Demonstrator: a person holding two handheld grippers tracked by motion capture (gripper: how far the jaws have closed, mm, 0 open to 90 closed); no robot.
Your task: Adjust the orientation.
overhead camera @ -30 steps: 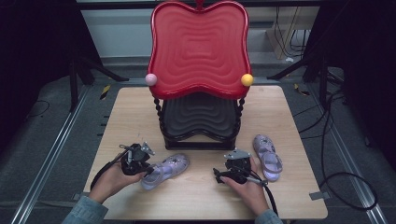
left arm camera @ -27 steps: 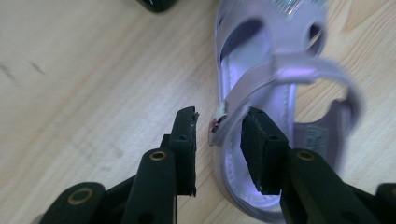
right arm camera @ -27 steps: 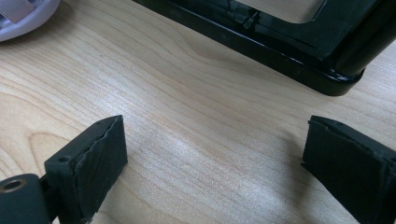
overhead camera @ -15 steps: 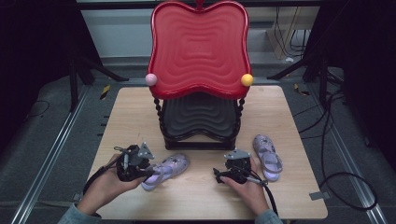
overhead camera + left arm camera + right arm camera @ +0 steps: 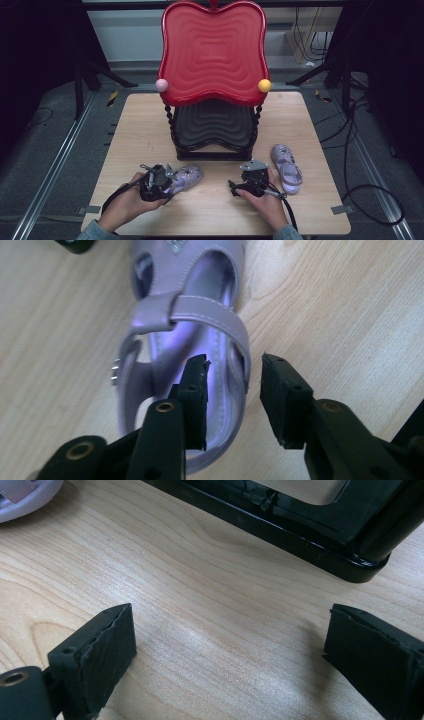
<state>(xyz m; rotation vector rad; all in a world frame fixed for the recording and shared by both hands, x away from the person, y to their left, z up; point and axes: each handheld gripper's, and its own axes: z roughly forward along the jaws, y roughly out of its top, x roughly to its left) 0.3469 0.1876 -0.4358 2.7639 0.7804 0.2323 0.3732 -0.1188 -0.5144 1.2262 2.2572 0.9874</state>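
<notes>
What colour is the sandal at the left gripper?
Pale lilac sandal, clearest in the left gripper view.

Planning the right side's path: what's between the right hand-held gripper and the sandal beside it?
Bare tabletop, going by the high view: right hand-held gripper sits just beside the sandal.

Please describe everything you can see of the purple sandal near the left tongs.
The purple sandal looks like soft glossy plastic, with an open heel, a strap across the instep and a small metal buckle on one side. It lies flat on the wooden table, in front of the black shelf base. The left tongs straddle its heel wall, one pad inside, not visibly pressing.
</notes>
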